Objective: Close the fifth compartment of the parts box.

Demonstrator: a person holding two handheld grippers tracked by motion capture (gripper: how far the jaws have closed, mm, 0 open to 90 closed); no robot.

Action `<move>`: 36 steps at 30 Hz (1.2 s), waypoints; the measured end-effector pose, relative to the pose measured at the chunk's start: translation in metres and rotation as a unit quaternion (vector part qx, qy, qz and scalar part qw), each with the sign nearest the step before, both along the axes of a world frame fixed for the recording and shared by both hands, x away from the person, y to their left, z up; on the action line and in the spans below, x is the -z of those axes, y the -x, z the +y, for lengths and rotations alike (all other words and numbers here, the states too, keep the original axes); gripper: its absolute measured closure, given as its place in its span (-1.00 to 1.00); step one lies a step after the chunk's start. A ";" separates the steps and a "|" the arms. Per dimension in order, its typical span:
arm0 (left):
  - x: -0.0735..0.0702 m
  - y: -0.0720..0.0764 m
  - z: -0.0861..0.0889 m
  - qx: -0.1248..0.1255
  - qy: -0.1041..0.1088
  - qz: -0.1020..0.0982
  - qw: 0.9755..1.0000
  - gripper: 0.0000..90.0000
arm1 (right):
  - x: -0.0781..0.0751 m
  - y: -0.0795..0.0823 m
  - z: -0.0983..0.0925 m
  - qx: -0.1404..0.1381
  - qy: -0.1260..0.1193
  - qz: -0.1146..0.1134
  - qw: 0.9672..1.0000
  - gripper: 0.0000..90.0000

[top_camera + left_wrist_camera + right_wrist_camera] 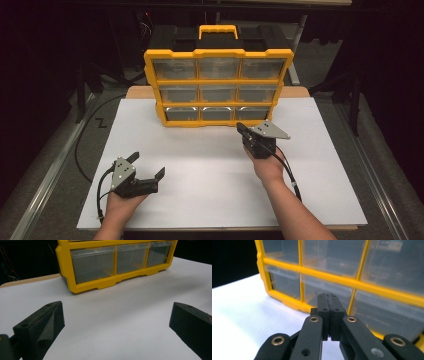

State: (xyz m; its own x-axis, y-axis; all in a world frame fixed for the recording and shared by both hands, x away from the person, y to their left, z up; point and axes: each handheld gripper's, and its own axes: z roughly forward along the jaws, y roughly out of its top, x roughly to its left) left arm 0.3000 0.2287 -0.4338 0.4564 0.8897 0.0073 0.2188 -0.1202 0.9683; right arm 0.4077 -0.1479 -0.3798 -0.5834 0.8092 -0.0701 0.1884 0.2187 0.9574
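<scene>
1. The yellow drawer cabinet (218,82) stands upright at 12 o'clock on the white surface (210,175), its nine clear drawers in three rows facing the person. All of them look pushed in flush with the frame; none is drawn out.
2. The right hand-held gripper (242,128) is at about 1 o'clock on the surface, just before the cabinet's bottom row, near the post between the middle and right drawers. In the right gripper view its jaws are pressed together with nothing between them (328,305), and the tip points at that bottom row (325,293), near it but apparently not touching.
3. The left hand-held gripper (150,167) rests low at 8 o'clock, well apart from the cabinet. Its jaws stand wide with only bare surface between them, as the left gripper view shows (116,322); it holds nothing.
4. Judgement: the work is at its start. The approach to a bottom drawer is nearly made; contact, pulling the drawer out and anything that follows are left to do.
5. The drawers' contents are too blurred to tell.
</scene>
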 end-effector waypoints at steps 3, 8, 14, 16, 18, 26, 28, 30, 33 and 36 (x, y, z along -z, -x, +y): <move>0.000 0.000 0.000 -0.001 0.000 0.000 1.000 -0.99 | 0.006 0.005 -0.005 -0.002 0.005 0.005 1.000 1.00; 0.000 0.000 0.001 -0.001 -0.003 0.002 1.000 -0.99 | 0.022 0.021 -0.022 -0.007 0.012 0.017 1.000 1.00; 0.000 0.000 0.001 -0.002 -0.001 0.001 1.000 -0.99 | 0.023 0.038 -0.042 -0.011 0.011 0.021 1.000 1.00; 0.000 0.000 0.002 -0.001 0.000 0.002 1.000 -0.99 | 0.023 0.045 -0.050 -0.011 0.012 0.020 1.000 0.99; 0.000 0.000 0.002 0.000 -0.001 0.004 1.000 -0.99 | 0.023 0.054 -0.062 -0.009 0.004 0.023 1.000 0.97; 0.001 0.000 0.001 -0.003 -0.003 0.011 1.000 -0.99 | 0.028 0.075 -0.113 0.024 -0.019 0.040 0.999 0.57; 0.001 0.000 0.002 -0.005 -0.004 0.012 1.000 -0.99 | 0.028 0.078 -0.123 0.026 -0.025 0.043 0.998 0.42; 0.001 0.000 0.002 -0.007 -0.002 0.014 1.000 -0.99 | 0.030 0.082 -0.132 0.030 -0.026 0.048 0.998 0.22; 0.001 0.001 0.002 -0.009 -0.001 0.013 1.000 -0.99 | 0.034 0.087 -0.142 0.035 -0.023 0.053 0.998 -0.10; 0.000 0.003 0.002 -0.007 -0.003 0.013 1.000 -0.99 | 0.033 0.090 -0.147 0.042 -0.029 0.049 0.997 -0.32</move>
State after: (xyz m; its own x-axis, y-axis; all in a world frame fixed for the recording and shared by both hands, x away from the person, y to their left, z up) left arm 0.2974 0.2311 -0.4342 0.4443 0.8959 0.0019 0.2452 -0.1236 0.9616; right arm 0.3179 -0.2948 -0.4131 -0.5148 0.8567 0.0329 0.2967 0.1420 0.9444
